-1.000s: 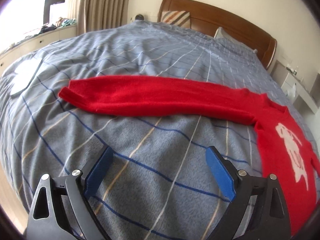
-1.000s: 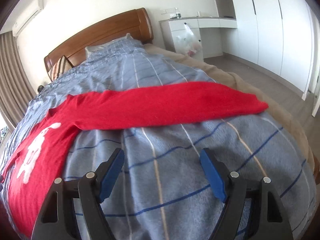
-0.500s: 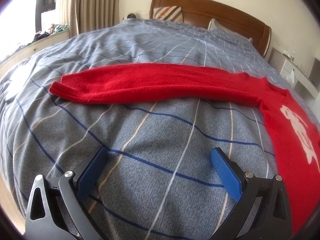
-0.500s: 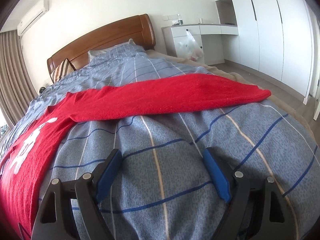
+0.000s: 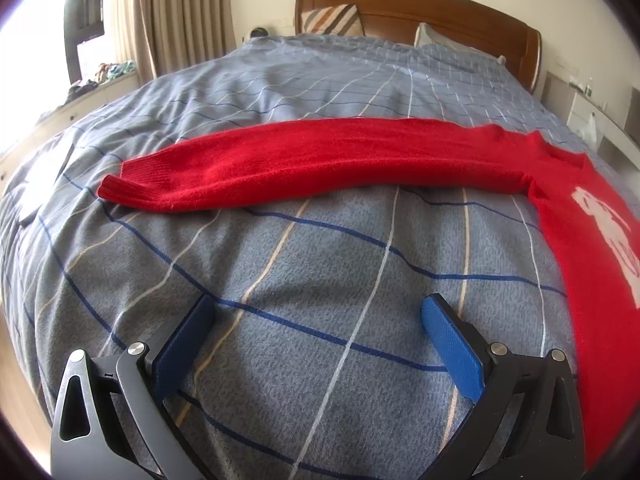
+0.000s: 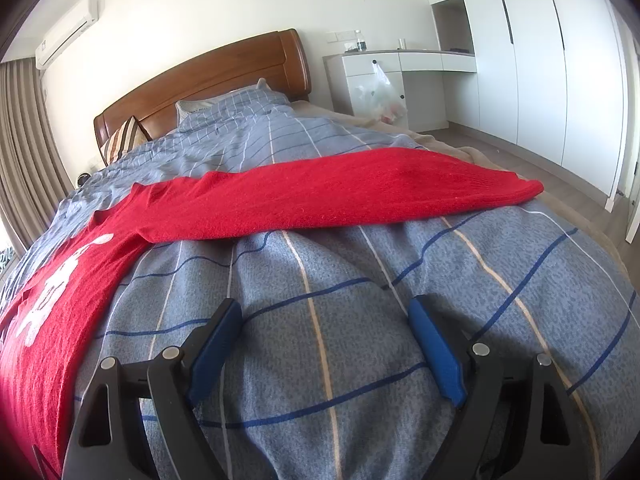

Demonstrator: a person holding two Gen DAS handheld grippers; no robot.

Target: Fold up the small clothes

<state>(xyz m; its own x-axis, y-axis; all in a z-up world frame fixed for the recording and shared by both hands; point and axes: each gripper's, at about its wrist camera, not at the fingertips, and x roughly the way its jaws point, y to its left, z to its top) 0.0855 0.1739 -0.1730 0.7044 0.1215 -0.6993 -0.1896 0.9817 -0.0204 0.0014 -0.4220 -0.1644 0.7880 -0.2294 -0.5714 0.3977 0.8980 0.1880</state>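
1 red sweater (image 5: pixel 320 160), 2 grippers, 1 bed (image 5: pixel 320 260). Left gripper (image 5: pixel 316 320) & right gripper (image 6: pixel 324 324) each w/ jaws just opened apart, empty. Sweater's sleeves lie beyond both, not touching.

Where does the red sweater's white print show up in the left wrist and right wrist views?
Left wrist: white print at the far right edge, on the red sweater body, right of the outstretched sleeve.
Right wrist: white print at the lower left, left of the other sleeve.
Shared landmark: the wooden headboard with the striped cushion leaning against it.
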